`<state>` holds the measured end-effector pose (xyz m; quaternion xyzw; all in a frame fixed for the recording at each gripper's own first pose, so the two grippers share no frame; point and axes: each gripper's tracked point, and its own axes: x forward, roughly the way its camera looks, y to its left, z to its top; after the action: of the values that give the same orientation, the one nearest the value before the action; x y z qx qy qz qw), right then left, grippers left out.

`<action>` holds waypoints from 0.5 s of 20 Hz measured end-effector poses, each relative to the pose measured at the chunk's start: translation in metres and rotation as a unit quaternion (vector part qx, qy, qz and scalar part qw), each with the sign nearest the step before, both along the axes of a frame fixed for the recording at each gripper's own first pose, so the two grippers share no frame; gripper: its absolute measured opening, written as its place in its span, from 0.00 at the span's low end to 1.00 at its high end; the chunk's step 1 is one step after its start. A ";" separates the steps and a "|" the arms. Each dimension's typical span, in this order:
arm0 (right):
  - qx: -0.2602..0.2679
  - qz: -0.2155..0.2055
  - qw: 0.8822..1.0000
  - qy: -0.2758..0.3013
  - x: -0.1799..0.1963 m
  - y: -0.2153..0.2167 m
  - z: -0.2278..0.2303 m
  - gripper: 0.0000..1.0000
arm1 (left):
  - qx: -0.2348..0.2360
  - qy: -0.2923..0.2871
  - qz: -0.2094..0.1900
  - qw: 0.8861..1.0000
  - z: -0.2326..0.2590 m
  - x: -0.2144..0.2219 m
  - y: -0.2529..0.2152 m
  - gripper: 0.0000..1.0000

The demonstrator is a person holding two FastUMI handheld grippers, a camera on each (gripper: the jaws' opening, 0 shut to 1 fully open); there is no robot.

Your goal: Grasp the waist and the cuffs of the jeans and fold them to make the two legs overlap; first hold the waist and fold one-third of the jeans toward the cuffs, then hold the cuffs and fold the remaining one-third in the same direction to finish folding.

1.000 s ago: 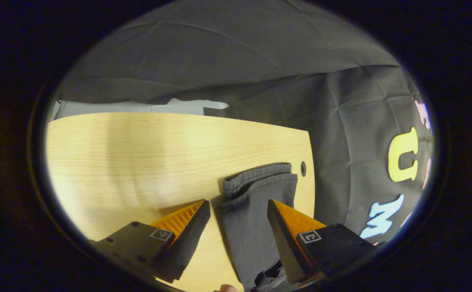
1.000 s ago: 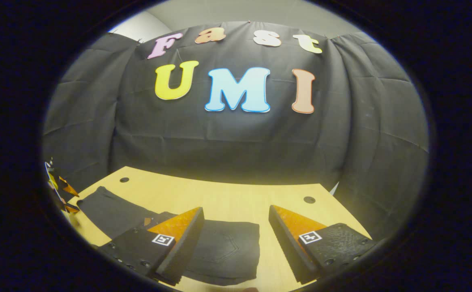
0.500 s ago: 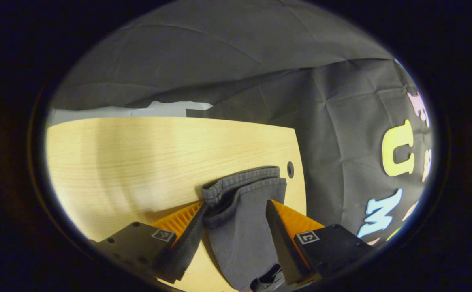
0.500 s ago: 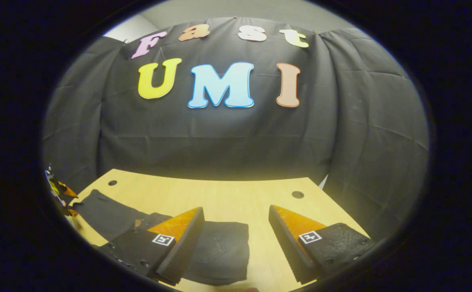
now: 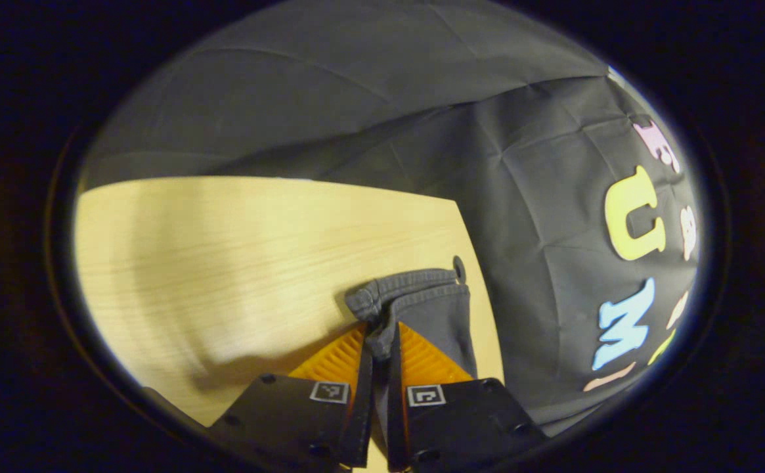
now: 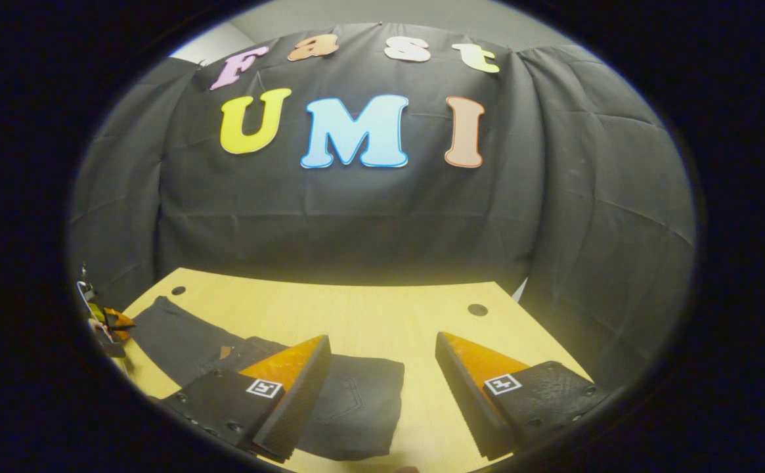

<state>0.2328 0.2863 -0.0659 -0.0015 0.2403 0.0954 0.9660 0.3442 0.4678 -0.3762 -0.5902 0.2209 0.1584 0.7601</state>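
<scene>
**Inspector:** State of the left claw (image 5: 378,341)?

**Assistant:** In the left gripper view its two fingers stand nearly together, pinching the bunched cuffs (image 5: 415,292) of the dark jeans (image 5: 441,322) between them. The cuff hems lie stacked just beyond the fingertips, at the tabletop's (image 5: 224,249) far corner beside a small round hole (image 5: 459,268).

**Inspector:** And the right claw (image 6: 382,345)?

**Assistant:** In the right gripper view it is spread wide, holding nothing. It hovers above the tabletop (image 6: 382,315). The folded waist portion of the jeans (image 6: 356,401) lies flat under and between its fingers; whether the left finger touches the cloth cannot be told.

**Inspector:** Lay of the garment?

**Assistant:** From the folded part, the legs (image 6: 172,335) run leftward across the tabletop to the left claw (image 6: 111,322), seen small at the edge of that view.
</scene>
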 end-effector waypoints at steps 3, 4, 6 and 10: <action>-0.004 -0.006 1.000 0.000 0.000 -0.007 0.003 0.95 | -0.023 -0.021 0.011 0.999 0.004 -0.002 0.005 0.12; -0.003 -0.007 1.000 -0.001 0.001 -0.009 0.004 0.95 | -0.023 -0.032 0.011 0.999 0.011 -0.002 0.004 0.12; -0.004 -0.011 1.000 -0.005 0.001 -0.013 0.008 0.95 | -0.021 -0.058 0.005 0.998 0.031 0.000 0.001 0.11; 0.002 -0.012 1.000 -0.010 0.001 -0.014 0.013 0.95 | -0.012 -0.106 -0.022 0.994 0.083 0.009 -0.016 0.12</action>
<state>0.2338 0.2726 -0.0530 0.0020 0.2306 0.0843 0.9694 0.3527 0.4516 -0.2937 -0.6081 0.1540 0.0759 0.7751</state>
